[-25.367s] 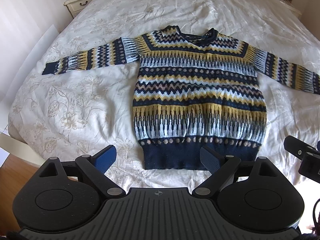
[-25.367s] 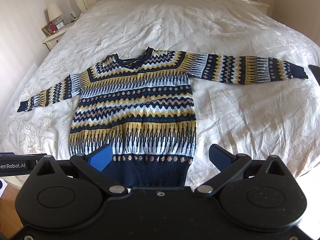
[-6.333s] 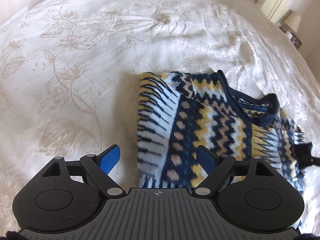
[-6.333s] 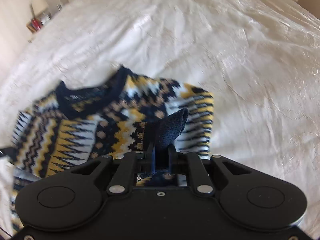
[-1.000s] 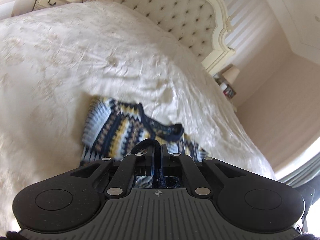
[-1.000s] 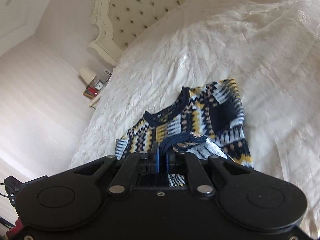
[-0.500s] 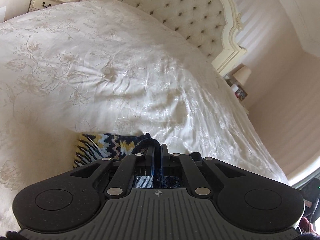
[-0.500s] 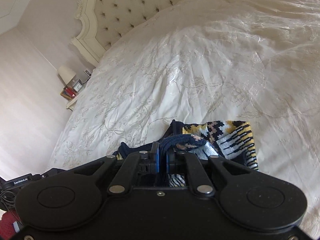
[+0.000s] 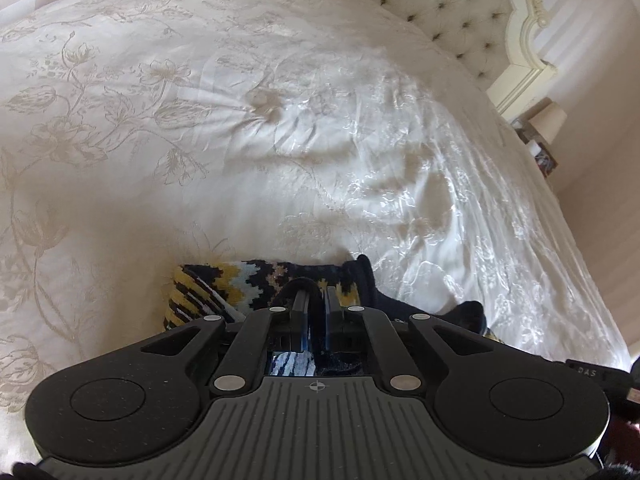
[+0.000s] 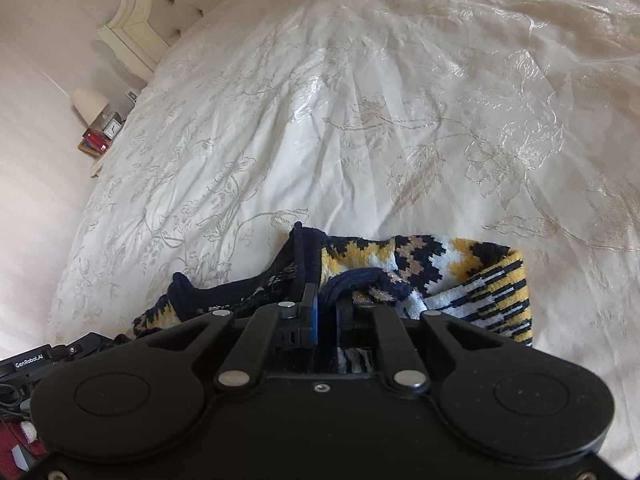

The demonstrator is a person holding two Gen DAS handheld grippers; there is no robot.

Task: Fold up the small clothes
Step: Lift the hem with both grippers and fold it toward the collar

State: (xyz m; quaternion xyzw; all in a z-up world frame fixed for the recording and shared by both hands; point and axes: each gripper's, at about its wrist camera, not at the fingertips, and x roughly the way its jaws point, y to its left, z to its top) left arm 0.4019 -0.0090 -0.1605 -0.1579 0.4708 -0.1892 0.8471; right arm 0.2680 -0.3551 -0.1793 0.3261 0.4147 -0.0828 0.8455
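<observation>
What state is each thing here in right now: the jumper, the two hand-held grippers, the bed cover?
Jumper: folded into a compact bundle, lying on the bed cover.
Left hand-held gripper: nearly shut, dark navy knit pinched between its jaws.
Right hand-held gripper: jaws just starting to open, navy edge between them.
Bed cover: spread out, lightly creased.

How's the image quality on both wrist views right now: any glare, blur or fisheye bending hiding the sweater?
Left wrist view: sharp, with sheen on the bedspread at right, and the left gripper hides most of the sweater. Right wrist view: sharp, with glare at upper right and the headboard curved by the lens; the right gripper masks the sweater's near part.
</observation>
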